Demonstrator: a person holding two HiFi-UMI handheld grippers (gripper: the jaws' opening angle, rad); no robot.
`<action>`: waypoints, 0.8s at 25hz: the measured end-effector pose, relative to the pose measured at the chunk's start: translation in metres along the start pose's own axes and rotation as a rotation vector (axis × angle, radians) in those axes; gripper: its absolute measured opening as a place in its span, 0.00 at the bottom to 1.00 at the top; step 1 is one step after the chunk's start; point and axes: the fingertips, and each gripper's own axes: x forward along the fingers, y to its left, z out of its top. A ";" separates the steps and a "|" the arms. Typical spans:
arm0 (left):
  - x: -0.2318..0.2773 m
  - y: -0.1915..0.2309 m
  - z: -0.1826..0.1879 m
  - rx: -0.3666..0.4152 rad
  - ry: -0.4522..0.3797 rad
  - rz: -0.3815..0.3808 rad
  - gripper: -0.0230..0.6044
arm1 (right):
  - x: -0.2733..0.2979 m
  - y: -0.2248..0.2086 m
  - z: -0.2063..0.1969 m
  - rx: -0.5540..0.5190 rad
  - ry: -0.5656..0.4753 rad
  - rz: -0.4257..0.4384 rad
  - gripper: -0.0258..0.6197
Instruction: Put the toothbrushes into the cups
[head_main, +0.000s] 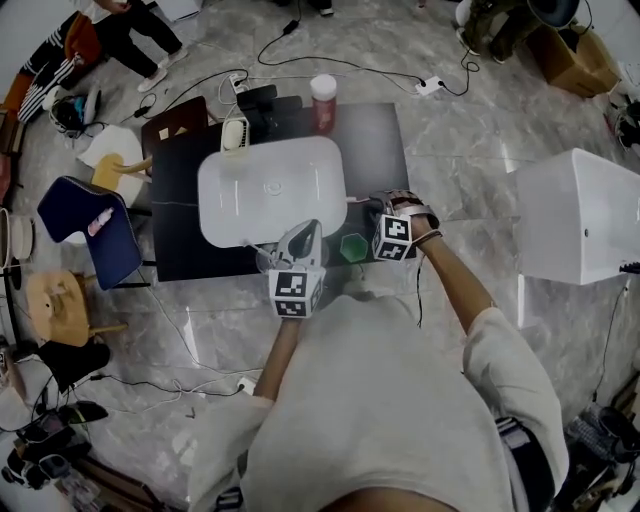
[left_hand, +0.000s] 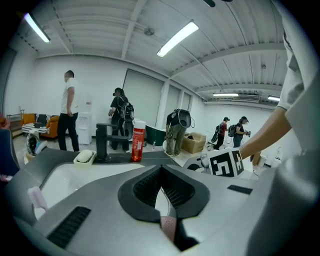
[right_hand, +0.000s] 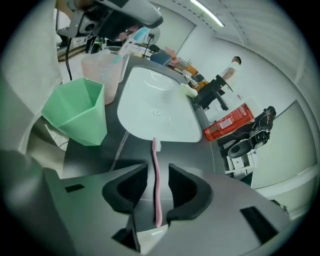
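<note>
The pink toothbrush (right_hand: 154, 155) lies flat on the dark counter (right_hand: 100, 155), bristle end towards the white sink basin (right_hand: 155, 107), its handle running between the jaws of the right gripper (right_hand: 157, 175); they stand apart on either side and do not press on it. The step in hand looks like picking it up: the jaws need to close on the handle, then lift and tip it into the green cup (right_hand: 77, 112) just beside, which looks empty. The left gripper (left_hand: 161, 172) is closed on something thin and pinkish, seemingly another toothbrush (right_hand: 136, 37) leaning into the translucent cup (right_hand: 102, 70) behind. A black faucet (right_hand: 212, 92), soap dish (right_hand: 189, 90) and red bottle (right_hand: 230, 122) stand beyond the basin, out of the way
</note>
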 end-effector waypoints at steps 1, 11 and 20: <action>0.000 0.001 -0.001 0.003 0.004 0.004 0.08 | 0.004 0.000 0.000 -0.013 0.008 0.009 0.27; -0.003 0.004 -0.001 0.006 0.008 0.029 0.08 | 0.026 -0.005 0.006 -0.067 0.018 0.106 0.25; -0.009 0.008 0.003 0.004 -0.005 0.068 0.08 | 0.036 0.006 0.003 -0.043 0.010 0.265 0.17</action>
